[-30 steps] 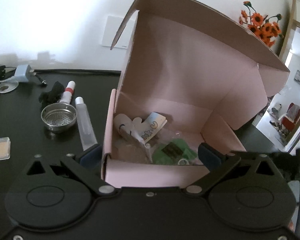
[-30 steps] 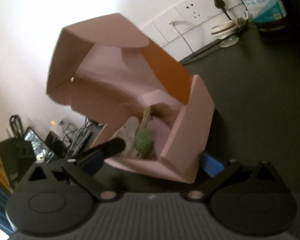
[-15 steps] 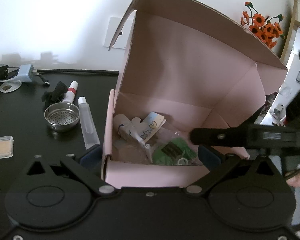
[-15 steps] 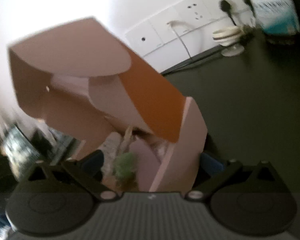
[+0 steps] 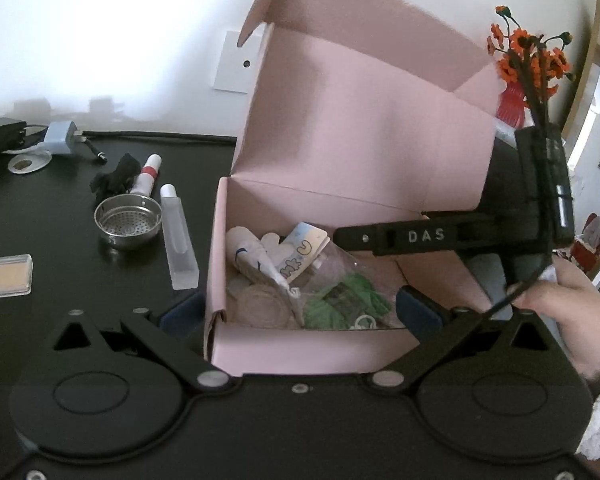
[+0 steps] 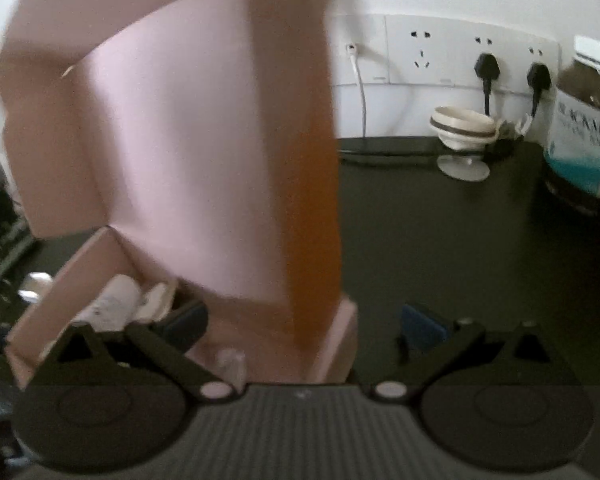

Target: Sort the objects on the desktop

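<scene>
- The left gripper [image 5: 298,312] stands wide open with nothing between its fingers; its two blue pads straddle the near wall of the pink box [image 5: 300,350], one outside the left corner, one inside over the right end.
- The right gripper [image 6: 304,328] is also spread wide and holds nothing; one finger reaches in over the box floor, the other stays outside, so the box's right side wall and brown-backed flap [image 6: 312,160] lie between them. In my judgement it is the nearer tool for folding that flap or the lid.
- Inside the box lie already sorted things: a white tube [image 5: 248,252], a printed card [image 5: 300,254], and a green item in clear wrap [image 5: 346,296].
- Left of the box, on the black desk [image 5: 40,208], the things left to sort lie well apart from both grippers: a clear tube [image 5: 178,242] with its long axis running away from the camera, just beside the box; a metal strainer [image 5: 128,220]; a red-banded stick [image 5: 146,172]; a compact [image 5: 6,276].
- The upright lid [image 5: 360,112] blocks any approach from behind.
</scene>
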Available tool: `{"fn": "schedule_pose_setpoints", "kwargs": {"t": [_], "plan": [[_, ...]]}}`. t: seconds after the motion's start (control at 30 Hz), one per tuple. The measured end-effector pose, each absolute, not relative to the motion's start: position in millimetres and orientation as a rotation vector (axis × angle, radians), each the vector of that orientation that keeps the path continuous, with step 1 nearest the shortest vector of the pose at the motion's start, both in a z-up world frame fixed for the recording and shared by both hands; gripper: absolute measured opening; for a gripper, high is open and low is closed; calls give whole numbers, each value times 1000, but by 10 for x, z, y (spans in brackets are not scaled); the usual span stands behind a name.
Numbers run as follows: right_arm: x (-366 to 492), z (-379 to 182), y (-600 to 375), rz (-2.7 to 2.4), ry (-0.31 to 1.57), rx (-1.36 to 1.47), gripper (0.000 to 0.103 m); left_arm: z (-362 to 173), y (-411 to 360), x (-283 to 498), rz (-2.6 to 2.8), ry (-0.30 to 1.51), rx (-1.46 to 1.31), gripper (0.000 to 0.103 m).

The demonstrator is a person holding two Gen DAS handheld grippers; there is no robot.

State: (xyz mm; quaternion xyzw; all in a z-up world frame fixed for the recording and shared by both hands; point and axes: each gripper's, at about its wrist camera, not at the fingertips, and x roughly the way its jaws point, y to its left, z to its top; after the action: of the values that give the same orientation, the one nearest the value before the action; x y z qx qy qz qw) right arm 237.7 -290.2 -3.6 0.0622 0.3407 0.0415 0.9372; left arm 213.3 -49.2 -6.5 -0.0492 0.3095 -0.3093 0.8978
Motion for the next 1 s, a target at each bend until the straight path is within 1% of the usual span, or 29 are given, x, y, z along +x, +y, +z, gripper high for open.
{"fn": "schedule_pose_setpoints", "kwargs": {"t": [0.13, 0.33, 0.5, 0.67, 0.93, 1.0], "plan": [[2341, -41, -2979, 112, 689, 177, 102, -69, -480, 2128, -638, 638, -108, 103], [1927, 126, -3141, 221, 641, 309, 102, -57, -500, 2052, -620, 639, -118, 103], [1459, 191, -3284, 303, 663, 547, 102, -44, -545, 1959, -576, 641, -131, 103], [1305, 15, -3353, 381, 682, 770, 102, -16, -656, 1778, -489, 651, -132, 103], [1552, -11, -3459, 376, 640, 819, 102, -39, -730, 1616, -387, 618, -158, 103], [1606, 10, -3493, 386, 653, 797, 102, -47, -727, 1617, -389, 610, -162, 103]]}}
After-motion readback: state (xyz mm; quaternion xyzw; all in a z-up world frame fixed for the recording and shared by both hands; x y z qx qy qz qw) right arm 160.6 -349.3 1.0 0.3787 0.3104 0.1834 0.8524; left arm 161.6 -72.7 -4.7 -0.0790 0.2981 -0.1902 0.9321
